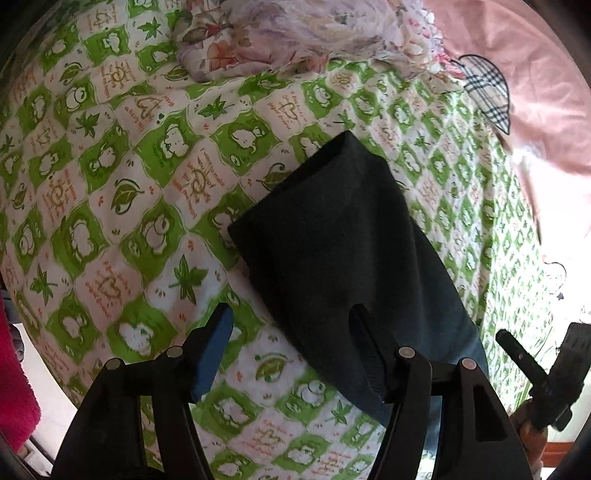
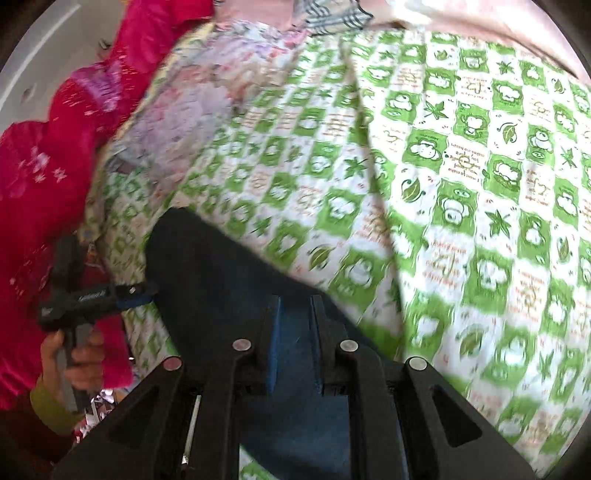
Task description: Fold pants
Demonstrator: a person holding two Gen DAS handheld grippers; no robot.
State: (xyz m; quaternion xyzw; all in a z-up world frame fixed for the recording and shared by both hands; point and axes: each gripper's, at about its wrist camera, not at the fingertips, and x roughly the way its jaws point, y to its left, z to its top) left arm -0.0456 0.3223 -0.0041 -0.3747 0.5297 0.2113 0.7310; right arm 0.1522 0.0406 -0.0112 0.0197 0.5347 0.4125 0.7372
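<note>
The dark pants (image 1: 332,236) lie folded into a narrow strip on the green and white patterned sheet (image 1: 122,177). My left gripper (image 1: 291,314) is open; its right finger (image 1: 369,343) rests on the pants' near edge and its left finger with the blue pad (image 1: 214,347) is over bare sheet. In the right wrist view the pants (image 2: 221,273) run under my right gripper (image 2: 295,306), whose jaws stand close together on the cloth. The left gripper (image 2: 110,295) shows at the pants' left edge, held by a hand (image 2: 74,354).
A floral quilt (image 1: 266,33) is bunched at the far side of the sheet. A pink cloth (image 1: 535,85) with a plaid patch lies at the right. A red blanket (image 2: 55,147) lies at the left in the right wrist view.
</note>
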